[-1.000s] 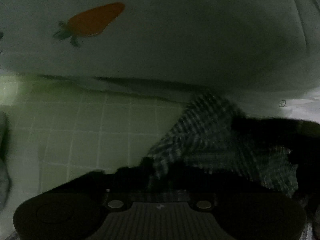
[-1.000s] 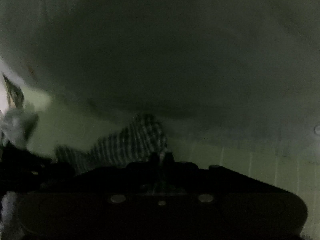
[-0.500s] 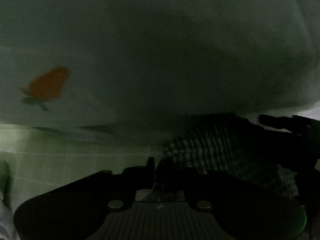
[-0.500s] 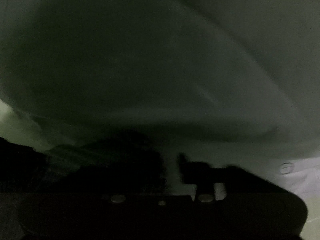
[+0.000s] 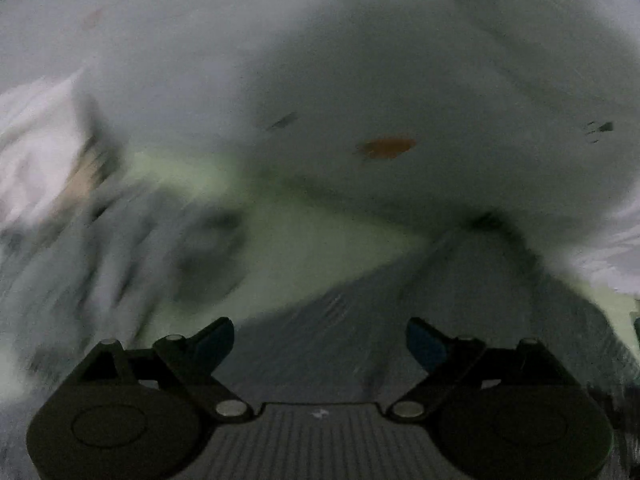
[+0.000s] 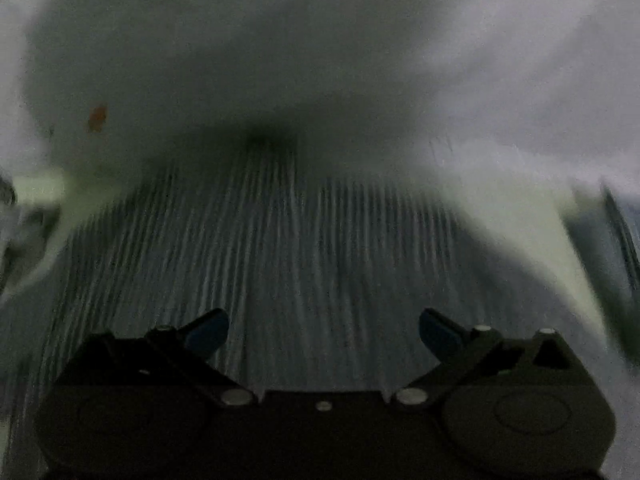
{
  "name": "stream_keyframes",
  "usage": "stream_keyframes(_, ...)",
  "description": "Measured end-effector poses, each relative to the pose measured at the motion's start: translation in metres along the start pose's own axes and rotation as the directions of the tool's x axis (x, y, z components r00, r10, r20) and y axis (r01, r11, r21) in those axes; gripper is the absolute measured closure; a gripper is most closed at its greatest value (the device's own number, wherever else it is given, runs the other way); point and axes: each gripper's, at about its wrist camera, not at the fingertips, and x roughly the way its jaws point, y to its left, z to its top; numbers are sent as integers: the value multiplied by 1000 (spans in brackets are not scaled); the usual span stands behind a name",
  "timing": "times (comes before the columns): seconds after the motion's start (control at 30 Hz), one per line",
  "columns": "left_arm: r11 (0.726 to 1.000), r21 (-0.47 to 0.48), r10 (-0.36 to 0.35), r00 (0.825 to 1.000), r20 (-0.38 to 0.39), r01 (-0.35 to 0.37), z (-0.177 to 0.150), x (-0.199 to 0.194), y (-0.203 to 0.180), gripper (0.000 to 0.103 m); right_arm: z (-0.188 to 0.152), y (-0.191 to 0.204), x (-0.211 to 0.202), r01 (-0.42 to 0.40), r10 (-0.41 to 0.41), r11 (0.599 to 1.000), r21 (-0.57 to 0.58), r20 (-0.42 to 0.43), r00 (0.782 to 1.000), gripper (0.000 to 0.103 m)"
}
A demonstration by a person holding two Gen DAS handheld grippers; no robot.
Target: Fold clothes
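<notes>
A checked dark-and-white garment lies on the pale green gridded surface, blurred by motion; it also shows in the left wrist view. My left gripper is open and empty just above it. My right gripper is open and empty over the same cloth. Both views are dim and smeared.
A big white cloth with orange carrot prints bulges across the back of both views. A heap of pale clothing lies at the left. The pale green surface shows between them.
Both grippers were shut on the checked garment and have opened, letting it go. The garment now lies spread under them. Both cameras have moved quickly.
</notes>
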Motion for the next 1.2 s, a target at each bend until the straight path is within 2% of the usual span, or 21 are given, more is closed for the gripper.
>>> stream_keyframes(0.1,994,-68,81,995,-61,-85,-45,-30,45,10,-58,10,-27,3,-2,1000,10,-95,995,0)
stream_keyframes(0.2,976,-125,164,979,-120,-179,-76,-43,88,10,-89,34,-34,22,-34,996,-89,-137,990,0)
stream_keyframes(0.27,958,-172,206,967,-151,-231,-93,-51,118,10,-104,40,-41,31,-45,996,-89,-157,987,0)
stream_keyframes(0.47,913,-249,287,943,-169,-322,-107,-54,192,10,-132,56,-54,76,-85,995,-60,-159,984,0)
stream_keyframes(0.63,896,-262,324,931,-167,-358,-106,-51,240,10,-149,64,-67,95,-94,995,6,-133,987,0)
stream_keyframes(0.87,887,-251,349,919,-184,-387,-102,-27,277,10,-159,63,-75,121,-117,991,55,-83,990,0)
stream_keyframes(1.0,887,-263,336,921,-196,-380,-102,-17,284,10,-158,68,-72,143,-138,987,79,-72,988,0)
stream_keyframes(1.07,893,-271,314,929,-195,-358,-102,-17,282,12,-157,69,-72,154,-147,984,89,-77,986,0)
stream_keyframes(1.1,896,-276,302,933,-194,-347,-103,-16,282,13,-157,69,-72,161,-154,982,96,-80,985,0)
stream_keyframes(1.17,901,-282,283,940,-193,-329,-103,-15,280,25,-157,71,-72,171,-163,979,107,-83,983,0)
stream_keyframes(1.2,900,-277,290,937,-196,-337,-103,-14,279,28,-158,71,-73,173,-164,979,109,-81,983,0)
